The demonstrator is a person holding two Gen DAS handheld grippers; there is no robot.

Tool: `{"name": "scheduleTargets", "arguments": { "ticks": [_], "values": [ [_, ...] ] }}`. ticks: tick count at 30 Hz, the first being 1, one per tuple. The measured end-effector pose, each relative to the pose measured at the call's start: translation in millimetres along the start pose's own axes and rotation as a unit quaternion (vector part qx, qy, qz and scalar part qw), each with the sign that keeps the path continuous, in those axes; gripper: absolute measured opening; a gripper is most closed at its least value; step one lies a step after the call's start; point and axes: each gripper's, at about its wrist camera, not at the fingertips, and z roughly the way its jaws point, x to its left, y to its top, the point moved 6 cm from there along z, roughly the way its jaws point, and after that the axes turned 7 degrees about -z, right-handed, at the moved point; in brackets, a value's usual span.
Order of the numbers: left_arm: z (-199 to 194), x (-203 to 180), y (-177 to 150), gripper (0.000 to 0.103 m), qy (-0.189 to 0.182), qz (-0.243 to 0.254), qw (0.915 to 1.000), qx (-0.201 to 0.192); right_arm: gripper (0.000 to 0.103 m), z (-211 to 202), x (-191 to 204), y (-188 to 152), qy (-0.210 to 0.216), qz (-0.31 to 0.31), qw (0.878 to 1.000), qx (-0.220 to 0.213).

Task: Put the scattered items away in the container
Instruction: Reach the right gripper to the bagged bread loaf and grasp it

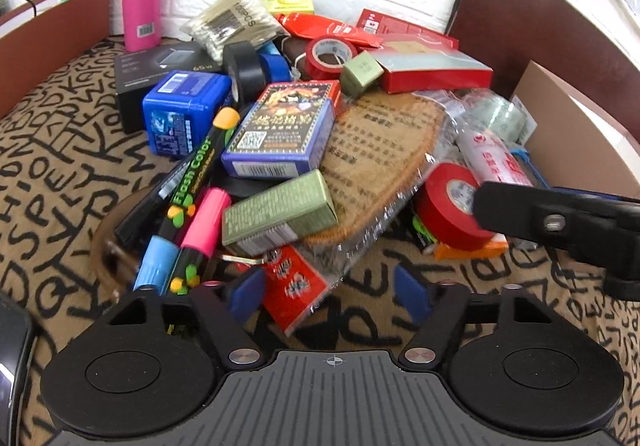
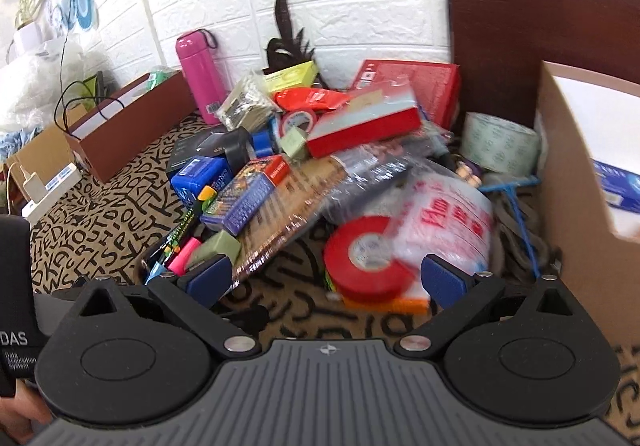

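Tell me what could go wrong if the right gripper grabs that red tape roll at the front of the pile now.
The red tape roll leans against the clear plastic bag, so the open right gripper might pinch the bag too. The tape also rests on an orange packet, which could drag along. The wrapped woven mat overhangs nearby, and a bump may topple the boxes stacked on it.

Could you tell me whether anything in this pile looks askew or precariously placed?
Yes: the green box lies tilted on the pile's near edge, propped over the markers, and the blue card box leans on the wrapped woven fan. Nothing looks spilled or damaged.
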Motion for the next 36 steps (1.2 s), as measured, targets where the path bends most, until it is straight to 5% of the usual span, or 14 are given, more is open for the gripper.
{"name": "scheduleTargets", "arguments": {
  "ticks": [6,10,13,14,20,28,29,33,36],
  "values": [
    [12.3,4.4,9.8,0.075,-0.015,-0.017,0.9997,0.008,0.077,37.2,5.2,8.3,0.032,0.008,0.999,0.029],
    [17.8,4.4,15.8,0.073,-0.016,-0.025,0.9995,0.011,0.073,57.7,1.9,10.8,0.062,0.046,0.996,0.042],
    [19.2,5.5,18.7,0.022,0.011,-0.015,0.9997,0.013,0.053,65.3,5.6,16.1,0.062,0.034,0.997,0.032],
    [18.5,6.7,19.8,0.018,0.009,-0.018,0.9996,0.018,0.032,67.4,7.3,17.0,0.074,0.035,0.996,0.032],
    [-16.9,-12.8,22.4,0.004,-0.016,0.003,0.9999,0.001,0.025,38.7,14.3,27.6,0.075,0.016,0.997,0.002],
    [-64.8,-50.2,-25.5,0.008,-0.083,0.051,0.9945,0.040,0.025,-43.2,1.2,9.2,0.068,0.010,0.997,-0.017],
    [-65.0,-52.6,-37.3,0.030,-0.088,0.057,0.9931,0.053,0.025,-49.9,-1.5,-1.1,0.065,0.015,0.998,-0.010],
    [-54.5,-57.4,-75.3,0.045,-0.101,0.061,0.9868,0.111,0.026,-57.5,-20.7,-52.4,0.052,0.063,0.996,0.037],
    [-59.0,-59.6,-86.4,0.061,-0.103,0.065,0.9863,0.112,0.026,-54.8,-35.6,-82.1,0.044,0.102,0.992,0.067]
  ]
}}
